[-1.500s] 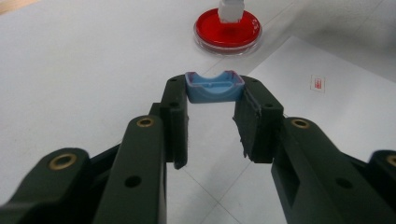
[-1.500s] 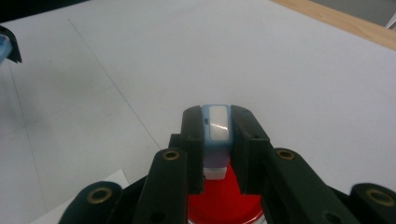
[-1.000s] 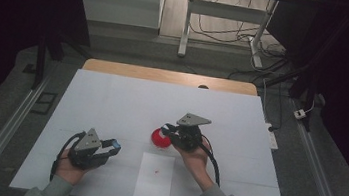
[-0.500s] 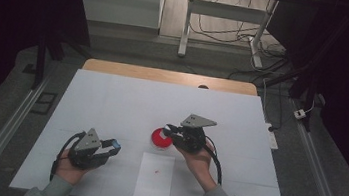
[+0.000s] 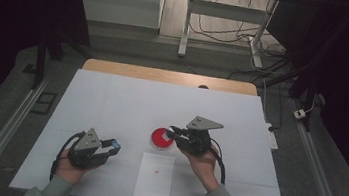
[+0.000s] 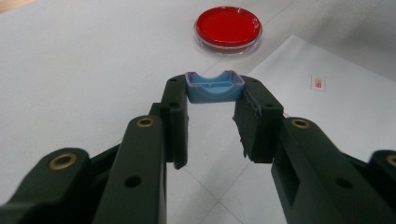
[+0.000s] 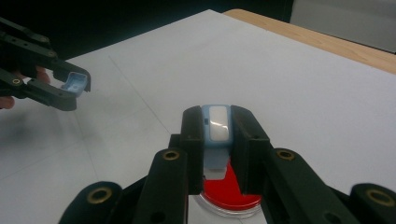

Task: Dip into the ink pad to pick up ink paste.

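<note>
On the white counter (image 5: 111, 100), the left tongs (image 5: 112, 146) grip a small blue cap (image 6: 215, 87) at their tips, plain in the left gripper view but a mere blue speck from above; a paper sheet (image 5: 154, 177) lies between the hands; the right tongs (image 7: 217, 135) clamp a pale blue device (image 7: 217, 133) just above the red dish (image 5: 162, 138), whose near rim is cut off behind the jaws.

1. No text, brand or number can be read anywhere in the pictures.
2. The paper sheet (image 6: 299, 116) bears a small red-and-white sticker (image 6: 317, 82); whatever is printed on it is too small to make out.
3. The same mark shows in the high view as a red speck (image 5: 156, 170).
</note>
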The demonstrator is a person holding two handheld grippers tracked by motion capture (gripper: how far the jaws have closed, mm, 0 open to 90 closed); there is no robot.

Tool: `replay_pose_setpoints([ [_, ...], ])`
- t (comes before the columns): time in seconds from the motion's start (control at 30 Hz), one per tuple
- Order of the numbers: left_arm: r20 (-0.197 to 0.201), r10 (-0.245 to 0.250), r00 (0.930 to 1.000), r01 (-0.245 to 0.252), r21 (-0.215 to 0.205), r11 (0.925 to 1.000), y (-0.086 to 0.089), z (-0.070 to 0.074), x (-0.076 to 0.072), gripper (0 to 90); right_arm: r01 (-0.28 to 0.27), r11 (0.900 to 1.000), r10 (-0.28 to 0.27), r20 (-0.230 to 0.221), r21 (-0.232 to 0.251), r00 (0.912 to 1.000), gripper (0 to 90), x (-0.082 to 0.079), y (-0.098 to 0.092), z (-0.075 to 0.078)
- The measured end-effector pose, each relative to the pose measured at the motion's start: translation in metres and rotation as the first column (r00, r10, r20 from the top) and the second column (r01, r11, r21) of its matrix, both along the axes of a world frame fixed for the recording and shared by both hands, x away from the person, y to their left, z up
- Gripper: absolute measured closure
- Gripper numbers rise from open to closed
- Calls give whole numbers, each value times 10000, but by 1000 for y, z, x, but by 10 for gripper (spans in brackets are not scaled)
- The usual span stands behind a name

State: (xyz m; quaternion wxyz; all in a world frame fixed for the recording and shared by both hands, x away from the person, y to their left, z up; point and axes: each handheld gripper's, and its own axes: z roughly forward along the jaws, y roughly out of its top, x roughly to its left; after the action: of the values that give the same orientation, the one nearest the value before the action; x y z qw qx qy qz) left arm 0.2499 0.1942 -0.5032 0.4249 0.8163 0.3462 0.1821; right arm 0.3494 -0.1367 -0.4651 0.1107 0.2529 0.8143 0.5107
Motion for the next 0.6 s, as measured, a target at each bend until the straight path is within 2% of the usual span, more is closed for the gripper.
replay_pose_setpoints([
  [0.6,-3,0,10000,0,15,10000,1,0,0,652,-208,9996,208,35,192,9998,751,-9,-7,6],
])
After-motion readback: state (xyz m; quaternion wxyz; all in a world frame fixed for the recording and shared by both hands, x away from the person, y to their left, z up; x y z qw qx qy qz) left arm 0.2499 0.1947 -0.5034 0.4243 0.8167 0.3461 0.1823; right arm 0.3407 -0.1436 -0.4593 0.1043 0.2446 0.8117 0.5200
